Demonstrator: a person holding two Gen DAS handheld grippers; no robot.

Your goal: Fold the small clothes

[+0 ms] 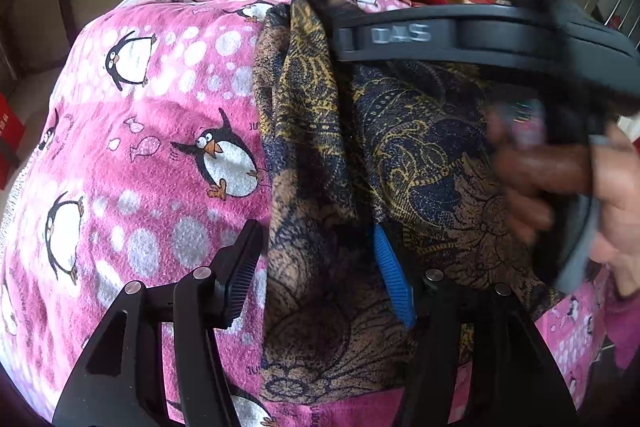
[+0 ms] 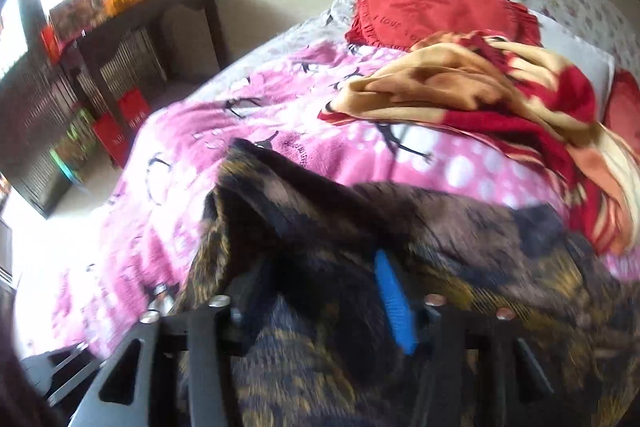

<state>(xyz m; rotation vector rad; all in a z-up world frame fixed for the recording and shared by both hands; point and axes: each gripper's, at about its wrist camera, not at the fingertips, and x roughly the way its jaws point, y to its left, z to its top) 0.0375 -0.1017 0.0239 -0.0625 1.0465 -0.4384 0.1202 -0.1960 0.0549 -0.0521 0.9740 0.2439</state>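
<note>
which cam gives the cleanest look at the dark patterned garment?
Left wrist. The garment is sharp there: navy and gold print, a fold ridge, and its left edge against the pink penguin blanket all read clearly. In the right wrist view the garment fills the foreground but is motion-blurred, so only its bunched outline shows.

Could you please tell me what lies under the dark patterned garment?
The dark patterned garment lies on the pink penguin blanket, which shows around its edges. Anything else beneath it is covered.

Open stretch of pink penguin blanket [image 1: 160, 131] left of the dark patterned garment [image 1: 400, 155]; beyond, heaped red-and-tan blanket [image 2: 500, 99] and red cushion [image 2: 420, 3] blocking the far end.
</note>
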